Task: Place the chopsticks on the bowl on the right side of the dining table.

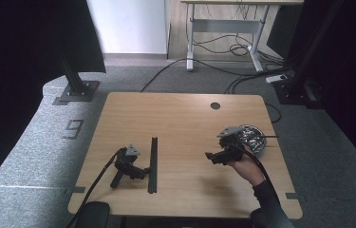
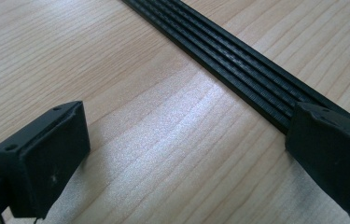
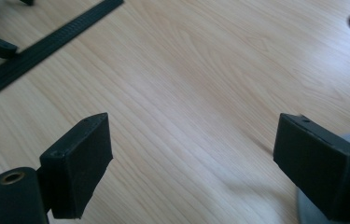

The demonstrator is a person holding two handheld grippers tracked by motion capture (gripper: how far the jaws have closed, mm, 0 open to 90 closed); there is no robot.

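Jaws of both grippers spread wide and empty, left gripper [image 1: 140, 172] beside black rail [image 1: 153, 164], right gripper [image 1: 210, 156] by bowl [image 1: 256, 137].

We see a light wood-grain table [image 1: 185, 118] with rounded corners and a round cable hole [image 1: 215, 105] near its far edge. Lying directly on it: a long black ribbed rail [image 1: 153, 164] left of centre, running near to far, with the left gripper [image 1: 143, 172] resting on the tabletop just beside it, jaws spread. A metal bowl [image 1: 256, 137] sits at the right edge, contents too small to tell.
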